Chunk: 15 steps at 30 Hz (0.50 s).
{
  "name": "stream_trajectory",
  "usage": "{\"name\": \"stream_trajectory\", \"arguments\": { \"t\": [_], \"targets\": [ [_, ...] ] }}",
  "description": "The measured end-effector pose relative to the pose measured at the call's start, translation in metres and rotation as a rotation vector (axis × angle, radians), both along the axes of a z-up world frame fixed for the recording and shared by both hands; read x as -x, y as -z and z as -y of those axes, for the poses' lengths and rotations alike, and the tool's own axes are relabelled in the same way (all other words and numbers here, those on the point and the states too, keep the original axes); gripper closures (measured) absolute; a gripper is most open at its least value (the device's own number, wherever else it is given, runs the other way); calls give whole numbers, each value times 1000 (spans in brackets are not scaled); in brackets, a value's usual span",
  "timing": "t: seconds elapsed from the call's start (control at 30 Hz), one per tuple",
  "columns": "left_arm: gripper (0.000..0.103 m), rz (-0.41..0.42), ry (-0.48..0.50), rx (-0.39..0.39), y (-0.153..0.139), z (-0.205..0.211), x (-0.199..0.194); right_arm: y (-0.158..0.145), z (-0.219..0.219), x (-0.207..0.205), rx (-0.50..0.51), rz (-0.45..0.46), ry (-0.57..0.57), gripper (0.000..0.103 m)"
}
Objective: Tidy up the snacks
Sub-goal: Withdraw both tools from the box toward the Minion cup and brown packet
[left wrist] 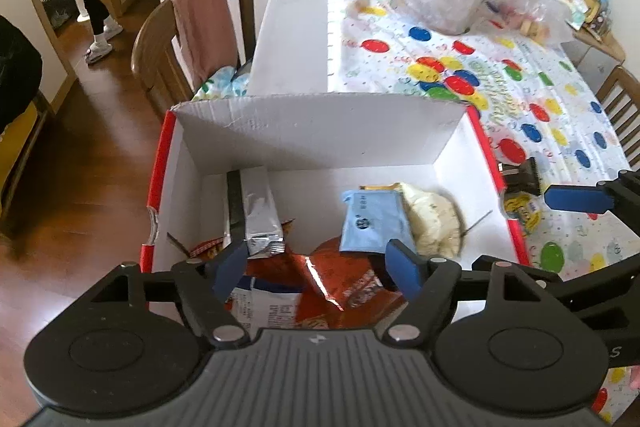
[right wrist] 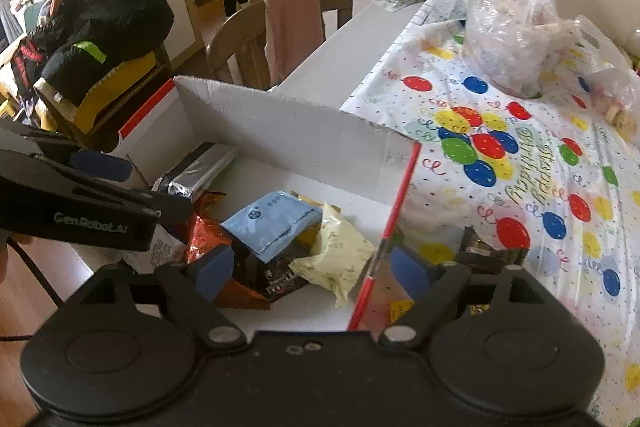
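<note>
Silver packet [left wrist: 260,211] leans upright at the box's [left wrist: 304,131] left wall, long axis toward the far wall. Red bag [left wrist: 344,279] mid-floor, blue pouch [left wrist: 374,223] w/ pale yellow bag [left wrist: 432,223] near right wall. Left gripper [left wrist: 316,267] & right gripper [right wrist: 312,273]: both wide, nothing betw. the jaws.

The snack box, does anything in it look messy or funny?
Yes. Inside the white cardboard box the snacks lie in a jumble. The silver packet leans against the left wall, and the blue packet lies crooked on top of the pale yellow bag and the red bag. Nothing looks spilled.
</note>
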<state>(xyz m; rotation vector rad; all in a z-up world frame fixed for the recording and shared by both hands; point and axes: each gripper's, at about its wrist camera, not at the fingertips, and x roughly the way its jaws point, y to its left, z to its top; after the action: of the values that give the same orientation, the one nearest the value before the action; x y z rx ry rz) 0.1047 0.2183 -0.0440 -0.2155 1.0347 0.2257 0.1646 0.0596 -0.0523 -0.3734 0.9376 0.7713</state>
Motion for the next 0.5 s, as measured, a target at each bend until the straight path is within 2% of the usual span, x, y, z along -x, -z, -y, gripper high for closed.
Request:
{"name": "stream_trajectory", "arguments": {
  "t": [0.2, 0.5],
  "targets": [
    [27, 40, 19, 13, -6, 14, 9, -11, 19, 6, -28, 16, 14, 3],
    [20, 96, 90, 85, -12, 50, 20, -26, 65, 20, -75, 15, 7, 0]
  ]
}}
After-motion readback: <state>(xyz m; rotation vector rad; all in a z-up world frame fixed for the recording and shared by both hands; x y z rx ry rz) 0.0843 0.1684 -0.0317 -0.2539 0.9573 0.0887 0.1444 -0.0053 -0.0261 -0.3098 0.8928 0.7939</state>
